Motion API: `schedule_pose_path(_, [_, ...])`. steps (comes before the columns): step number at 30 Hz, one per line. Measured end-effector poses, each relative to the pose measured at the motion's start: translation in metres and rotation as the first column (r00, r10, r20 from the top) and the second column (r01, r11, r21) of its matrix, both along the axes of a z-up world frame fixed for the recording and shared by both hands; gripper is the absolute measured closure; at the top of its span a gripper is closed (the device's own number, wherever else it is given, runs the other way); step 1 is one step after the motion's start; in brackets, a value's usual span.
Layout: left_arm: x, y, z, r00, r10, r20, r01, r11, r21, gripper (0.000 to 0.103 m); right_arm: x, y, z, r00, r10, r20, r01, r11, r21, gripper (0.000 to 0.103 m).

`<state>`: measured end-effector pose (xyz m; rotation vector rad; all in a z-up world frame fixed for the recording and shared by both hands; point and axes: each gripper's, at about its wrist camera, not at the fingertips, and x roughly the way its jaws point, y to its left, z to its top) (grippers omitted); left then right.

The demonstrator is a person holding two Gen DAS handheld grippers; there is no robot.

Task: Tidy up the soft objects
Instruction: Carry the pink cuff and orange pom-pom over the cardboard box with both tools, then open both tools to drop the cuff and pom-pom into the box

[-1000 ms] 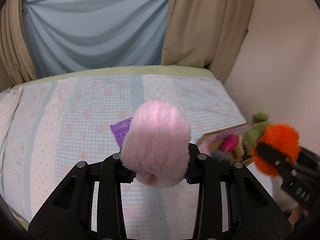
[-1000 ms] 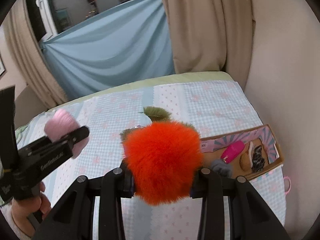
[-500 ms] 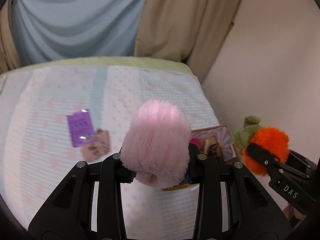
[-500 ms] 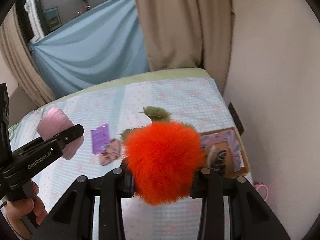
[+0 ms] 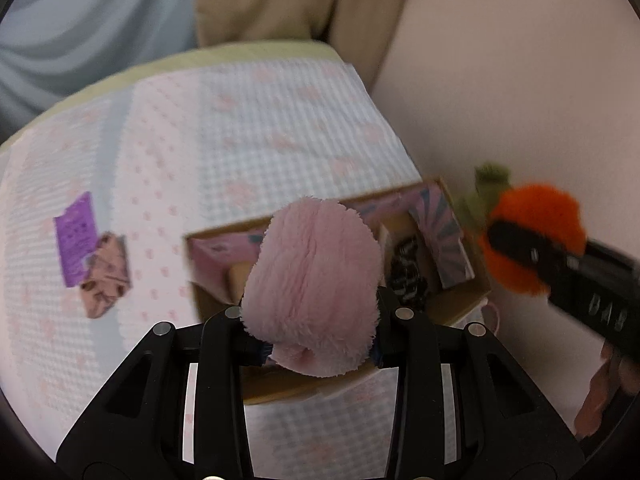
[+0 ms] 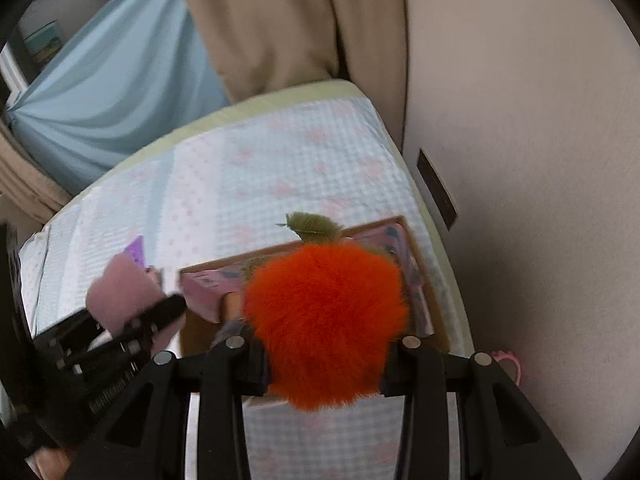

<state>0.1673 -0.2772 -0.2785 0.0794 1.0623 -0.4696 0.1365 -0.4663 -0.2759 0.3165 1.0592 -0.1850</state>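
Observation:
My left gripper is shut on a pink plush ball and holds it above the near part of an open cardboard box with a pink lining. My right gripper is shut on an orange plush ball with green leaves, held above the same box. The orange ball also shows in the left wrist view, right of the box. The pink ball shows in the right wrist view, left of the box.
The box sits at the right edge of a checked bedspread, close to a beige wall. A purple card and a patterned pink pouch lie on the bed to the left. A pink ring lies by the wall.
Both grippers have moved right and forward with their plush balls, from over the open bed to above the cardboard box. The views are now closer to the box and wall.

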Motion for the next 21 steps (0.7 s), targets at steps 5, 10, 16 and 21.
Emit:
schedule_pose_path(5, [0.007, -0.044, -0.047, 0.997, -0.064, -0.052, 0.067, 0.997, 0.046, 0.072, 0.021, -0.029, -0.041, 0.998, -0.006, -0.056, 0.006, 1.0, 0.014, 0.069])
schedule_pose_path(10, [0.018, -0.081, -0.093, 0.986, -0.129, -0.107, 0.14, 0.984, 0.111, 0.072, 0.042, -0.046, -0.08, 0.991, 0.026, -0.131, -0.022, 0.999, 0.033, 0.069])
schedule_pose_path(16, [0.025, -0.099, -0.117, 0.975, -0.149, -0.167, 0.173, 0.975, 0.14, 0.0, 0.06, -0.057, -0.102, 0.986, 0.057, -0.154, -0.048, 0.997, 0.059, 0.036])
schedule_pose_path(21, [0.017, -0.106, -0.105, 0.981, -0.174, -0.089, 0.191, 0.947, 0.257, 0.0, 0.054, -0.052, -0.1, 0.991, 0.094, -0.097, -0.092, 0.996, 0.021, 0.0])
